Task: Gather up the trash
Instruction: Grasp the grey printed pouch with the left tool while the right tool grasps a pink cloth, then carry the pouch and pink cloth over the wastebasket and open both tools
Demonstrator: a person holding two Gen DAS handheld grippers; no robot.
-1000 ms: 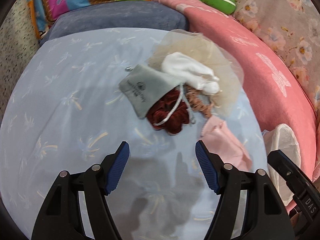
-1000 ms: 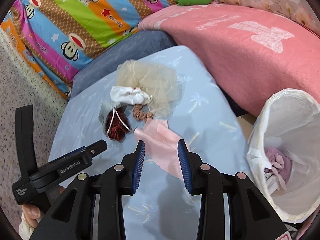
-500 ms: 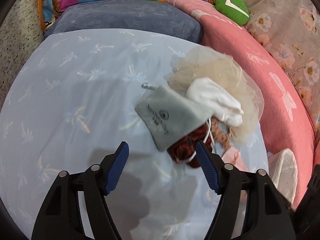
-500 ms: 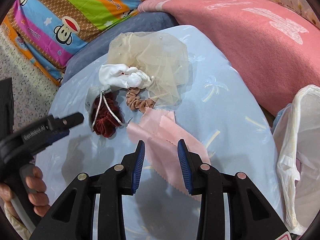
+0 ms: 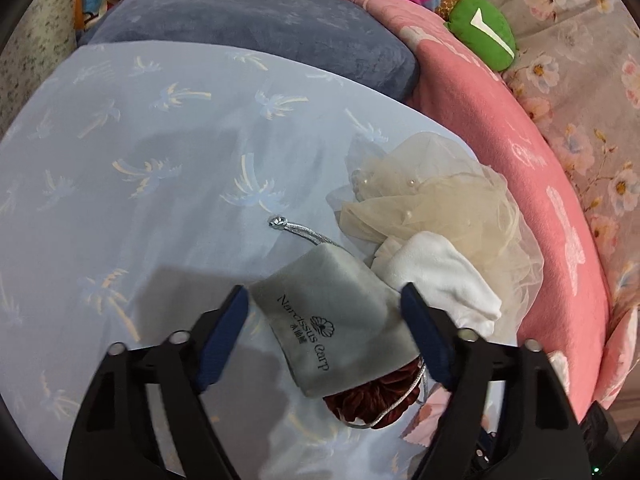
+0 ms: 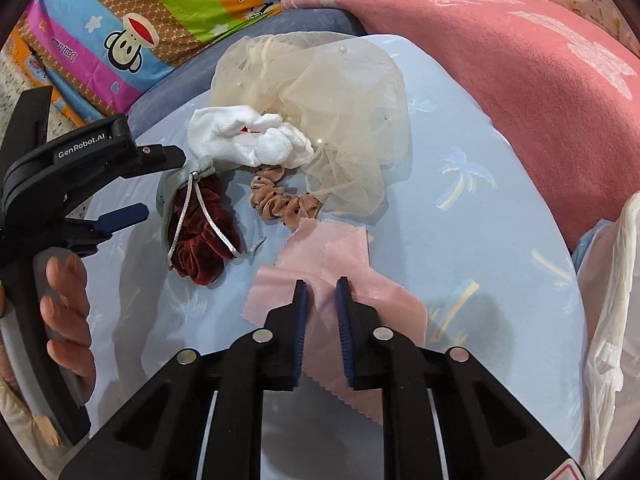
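Observation:
A grey drawstring pouch [image 5: 332, 320] lies on the pale blue palm-print tabletop [image 5: 160, 160], partly over a dark red velvet scrunchie [image 5: 372, 404]. My left gripper [image 5: 322, 294] straddles the pouch, jaws closing, with both pads at the pouch's edges. Beside it are a white sock [image 5: 440, 280] and a beige tulle piece [image 5: 432, 204]. In the right wrist view a pink cloth [image 6: 332, 252] lies nearest, and my right gripper [image 6: 321, 286] is closing on a raised fold of it. A tan dotted scrunchie [image 6: 280, 204] lies just beyond the cloth.
A white trash bag [image 6: 608, 320] hangs at the table's right edge. A pink blanket [image 6: 520, 60] rises behind the table, with a blue-grey cushion [image 5: 260, 32] and a striped cartoon quilt [image 6: 160, 12]. A hand [image 6: 68, 308] holds the left gripper's handle.
My left gripper moved toward the pile until the grey pouch sat between its pads. My right gripper came down onto the pink cloth and narrowed its jaws around a fold.

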